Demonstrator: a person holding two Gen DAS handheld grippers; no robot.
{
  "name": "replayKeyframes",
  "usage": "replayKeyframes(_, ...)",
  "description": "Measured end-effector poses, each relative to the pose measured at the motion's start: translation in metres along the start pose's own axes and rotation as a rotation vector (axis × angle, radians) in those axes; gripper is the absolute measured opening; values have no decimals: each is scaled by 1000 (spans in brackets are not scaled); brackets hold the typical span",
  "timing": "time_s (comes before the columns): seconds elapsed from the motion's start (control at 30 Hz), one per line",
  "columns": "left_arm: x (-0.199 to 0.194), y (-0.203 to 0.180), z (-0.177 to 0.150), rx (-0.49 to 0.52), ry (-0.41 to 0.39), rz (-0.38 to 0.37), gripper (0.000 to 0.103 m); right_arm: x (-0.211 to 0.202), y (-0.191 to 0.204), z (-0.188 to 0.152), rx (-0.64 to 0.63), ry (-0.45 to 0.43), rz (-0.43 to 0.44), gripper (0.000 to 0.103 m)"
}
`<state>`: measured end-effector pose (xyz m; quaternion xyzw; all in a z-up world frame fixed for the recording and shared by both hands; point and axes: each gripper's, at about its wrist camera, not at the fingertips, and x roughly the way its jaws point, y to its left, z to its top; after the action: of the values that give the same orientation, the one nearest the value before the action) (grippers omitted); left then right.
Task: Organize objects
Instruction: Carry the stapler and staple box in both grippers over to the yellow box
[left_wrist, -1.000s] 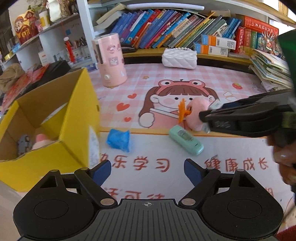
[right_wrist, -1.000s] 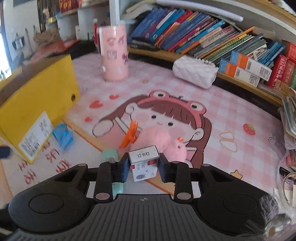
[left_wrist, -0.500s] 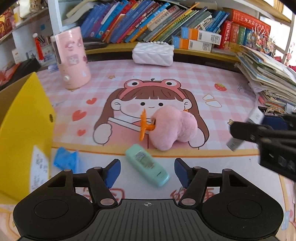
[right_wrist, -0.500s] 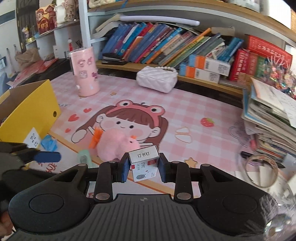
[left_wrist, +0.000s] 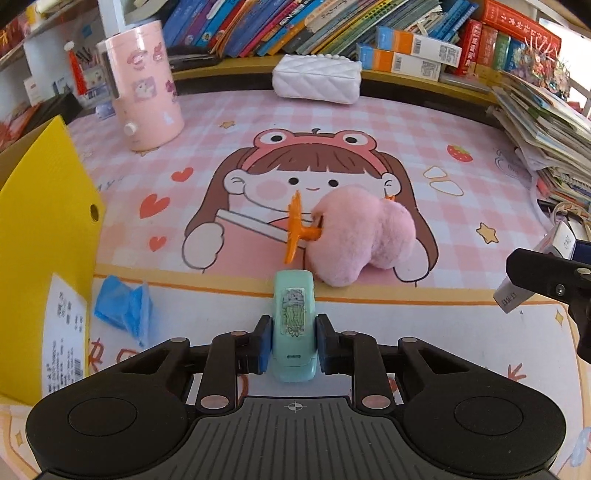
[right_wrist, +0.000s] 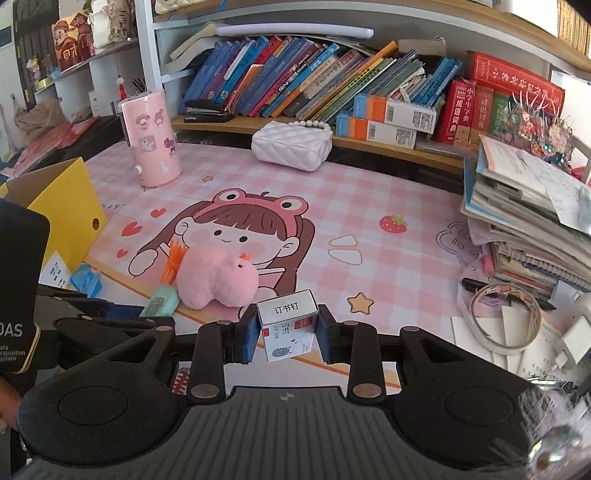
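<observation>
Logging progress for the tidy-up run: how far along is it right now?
Done: nothing clearly visible. In hand: left gripper, jaws just closed, clamps the mint-green stapler on the mat; right gripper holds the small white staple box. Left on the mat: fluffy pink plush, orange hair clip, crumpled blue wrapper beside the yellow cardboard box.

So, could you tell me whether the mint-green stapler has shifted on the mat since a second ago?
Cannot tell; the mint-green stapler lies at the mat's orange border line, as before.
</observation>
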<state>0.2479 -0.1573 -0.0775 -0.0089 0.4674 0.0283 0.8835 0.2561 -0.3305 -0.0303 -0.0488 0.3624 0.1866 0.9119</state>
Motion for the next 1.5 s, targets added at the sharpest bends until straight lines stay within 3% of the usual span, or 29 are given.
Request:
replayKeyframes(0.33, -49, 15, -6, -31, -135, -69, 23, -3, 17, -7, 22, 36, -18, 30)
replayKeyframes(0.67, -92, 43, -33, -59, -214, -71, 23, -13, 51, -15, 25, 51, -9, 30)
replayKeyframes(1.5, -182, 187, -134, -154, -262, -36, 23, -72, 233, -56, -86, 38, 65, 30)
